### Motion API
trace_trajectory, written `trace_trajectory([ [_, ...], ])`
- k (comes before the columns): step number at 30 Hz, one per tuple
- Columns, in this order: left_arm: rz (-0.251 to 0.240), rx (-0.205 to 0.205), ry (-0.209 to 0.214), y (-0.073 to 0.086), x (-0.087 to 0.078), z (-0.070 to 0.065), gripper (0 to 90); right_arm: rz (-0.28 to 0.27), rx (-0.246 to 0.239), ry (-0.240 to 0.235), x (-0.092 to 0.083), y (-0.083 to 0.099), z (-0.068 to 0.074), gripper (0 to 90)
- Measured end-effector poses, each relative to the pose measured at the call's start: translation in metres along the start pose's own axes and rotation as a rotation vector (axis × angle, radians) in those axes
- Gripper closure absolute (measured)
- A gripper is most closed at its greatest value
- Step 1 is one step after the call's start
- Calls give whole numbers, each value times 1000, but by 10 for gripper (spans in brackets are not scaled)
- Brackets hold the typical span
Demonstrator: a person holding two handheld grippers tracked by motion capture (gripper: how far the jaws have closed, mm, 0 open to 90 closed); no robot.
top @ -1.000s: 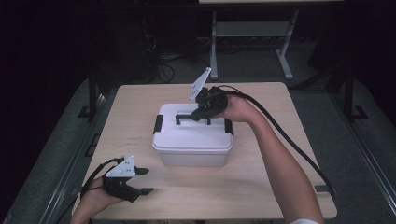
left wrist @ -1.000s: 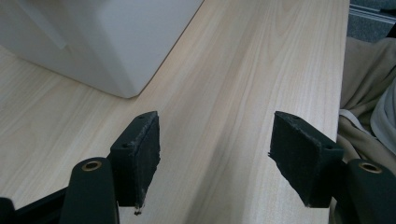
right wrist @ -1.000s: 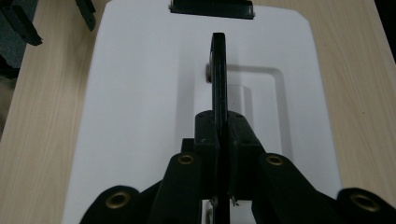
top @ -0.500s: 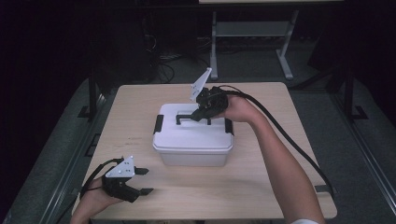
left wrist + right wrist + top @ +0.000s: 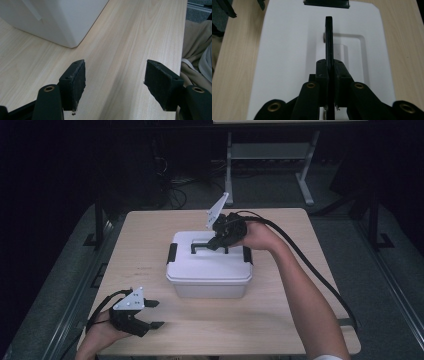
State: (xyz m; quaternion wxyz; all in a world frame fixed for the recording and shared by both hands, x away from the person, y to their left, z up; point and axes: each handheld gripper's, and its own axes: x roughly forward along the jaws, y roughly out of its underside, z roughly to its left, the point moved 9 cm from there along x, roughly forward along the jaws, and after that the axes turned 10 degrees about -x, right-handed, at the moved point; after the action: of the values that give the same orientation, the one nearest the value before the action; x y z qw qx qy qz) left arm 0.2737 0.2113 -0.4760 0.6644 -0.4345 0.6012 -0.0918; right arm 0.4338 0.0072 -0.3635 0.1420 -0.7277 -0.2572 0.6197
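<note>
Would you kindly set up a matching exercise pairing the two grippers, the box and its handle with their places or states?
Things:
1. left gripper
2. right gripper
3. white box
4. black handle

States:
A. stands mid-table, lid on
B. jaws open, holding nothing, near the table's front edge
C. raised upright, pinched between jaws
D. jaws shut on the handle, above the lid

Pairs: 1-B, 2-D, 3-A, 4-C

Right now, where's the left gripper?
In the high view, the left gripper sits at the table's near left corner, jaws open and empty, apart from the white box at the middle.
</note>
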Motion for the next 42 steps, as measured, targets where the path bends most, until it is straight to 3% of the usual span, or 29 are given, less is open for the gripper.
trace_trajectory([
  [4,3,1,1,0,0,0,328,-7,49,-39,0,0,3,696],
  [7,1,5,3,-1,1,-2,328,-8,60,-43,0,1,5,651],
  [10,4,5,3,0,1,-2,328,-56,71,-30,-5,0,6,622],
  [16,6,12,5,-2,1,-3,328,-41,86,-21,-12,6,11,595],
  [20,4,5,4,-1,2,-4,327,-69,93,0,-19,7,13,583],
  [28,10,7,4,-1,3,-3,327,-72,147,27,-33,29,21,568],
  [42,17,-4,6,0,4,-2,325,-80,193,87,-55,56,31,522],
])
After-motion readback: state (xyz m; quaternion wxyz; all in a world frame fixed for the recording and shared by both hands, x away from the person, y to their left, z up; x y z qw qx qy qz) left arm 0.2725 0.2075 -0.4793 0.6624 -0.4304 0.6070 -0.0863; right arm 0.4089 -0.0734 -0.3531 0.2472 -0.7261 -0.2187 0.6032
